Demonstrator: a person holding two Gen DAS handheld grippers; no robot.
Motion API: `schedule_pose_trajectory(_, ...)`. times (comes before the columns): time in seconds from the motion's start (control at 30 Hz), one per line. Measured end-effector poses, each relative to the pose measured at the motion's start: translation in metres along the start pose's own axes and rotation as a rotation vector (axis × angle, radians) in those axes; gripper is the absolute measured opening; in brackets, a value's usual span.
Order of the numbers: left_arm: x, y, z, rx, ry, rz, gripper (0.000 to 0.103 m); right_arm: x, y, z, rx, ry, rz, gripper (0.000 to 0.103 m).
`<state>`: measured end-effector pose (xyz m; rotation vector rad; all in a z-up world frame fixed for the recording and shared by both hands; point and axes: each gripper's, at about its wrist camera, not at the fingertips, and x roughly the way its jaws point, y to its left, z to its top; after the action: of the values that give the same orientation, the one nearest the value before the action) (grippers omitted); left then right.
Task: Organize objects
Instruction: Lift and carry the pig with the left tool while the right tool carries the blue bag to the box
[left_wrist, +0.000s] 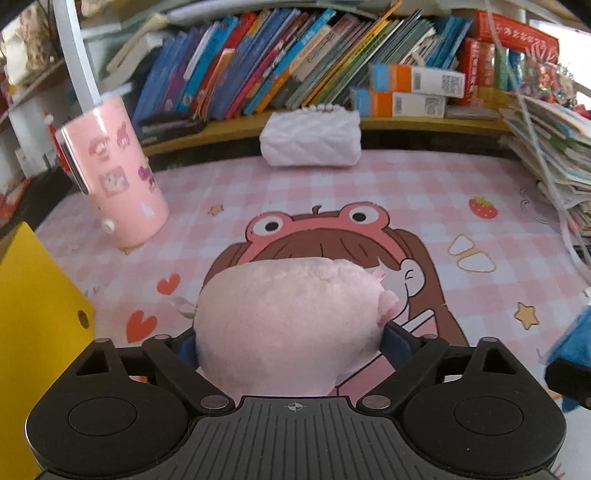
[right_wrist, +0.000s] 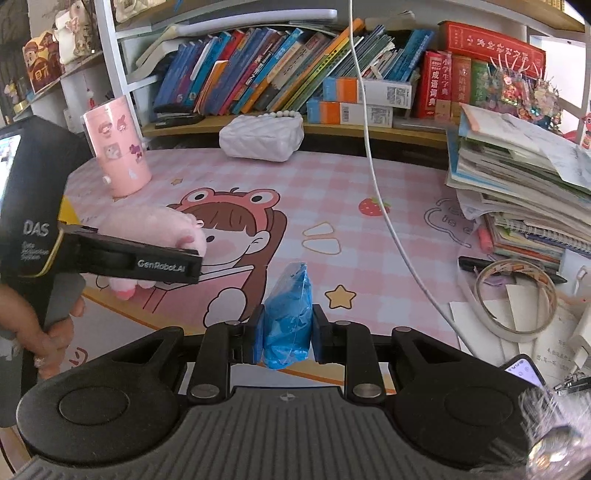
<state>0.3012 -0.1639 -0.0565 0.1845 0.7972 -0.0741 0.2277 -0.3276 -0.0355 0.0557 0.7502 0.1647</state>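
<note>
Holding one item in each hand above the pink checked desk (left_wrist: 406, 184), you have the left gripper (left_wrist: 291, 332) with its fingers spread wide around a pink plush toy (left_wrist: 288, 325), and the right gripper (right_wrist: 286, 328) with its fingers pinched narrow on a blue plastic-wrapped bundle (right_wrist: 288, 314), both lifted clear, likely for sorting. A pink cup (left_wrist: 118, 173) stands at the desk's left rear and a white quilted pouch (left_wrist: 310, 138) sits closed by the bookshelf (left_wrist: 295, 62); what either contains cannot be seen.
</note>
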Motion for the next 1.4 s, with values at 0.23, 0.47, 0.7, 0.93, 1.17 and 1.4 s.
schedule_pose_trajectory(0.23, -0.049, 0.010, -0.009, -0.045, -0.065, -0.061, 0.092, -0.005, 0.004, 0.000, 0.015, -0.003, 0.005, 0.023)
schedule_pose_trajectory(0.47, -0.091, 0.028, -0.039, -0.102, -0.071, -0.094, 0.092, -0.016, 0.017, -0.005, 0.004, -0.017, 0.010, 0.023)
schedule_pose_trajectory(0.7, -0.118, 0.050, -0.069, -0.141, -0.065, -0.095, 0.092, -0.035, 0.037, -0.016, -0.027, -0.026, 0.008, 0.023)
schedule_pose_trajectory(0.93, -0.138, 0.070, -0.095, -0.162, -0.063, -0.112, 0.092, -0.048, 0.068, -0.032, -0.046, -0.007, 0.023, 0.023)
schedule_pose_trajectory(1.17, -0.164, 0.095, -0.122, -0.163, -0.058, -0.128, 0.092, -0.065, 0.107, -0.046, -0.065, -0.002, 0.037, 0.023)
schedule_pose_trajectory(1.4, -0.185, 0.131, -0.151, -0.208, -0.045, -0.104, 0.092, -0.079, 0.154, -0.063, -0.107, 0.006, 0.074, 0.023)
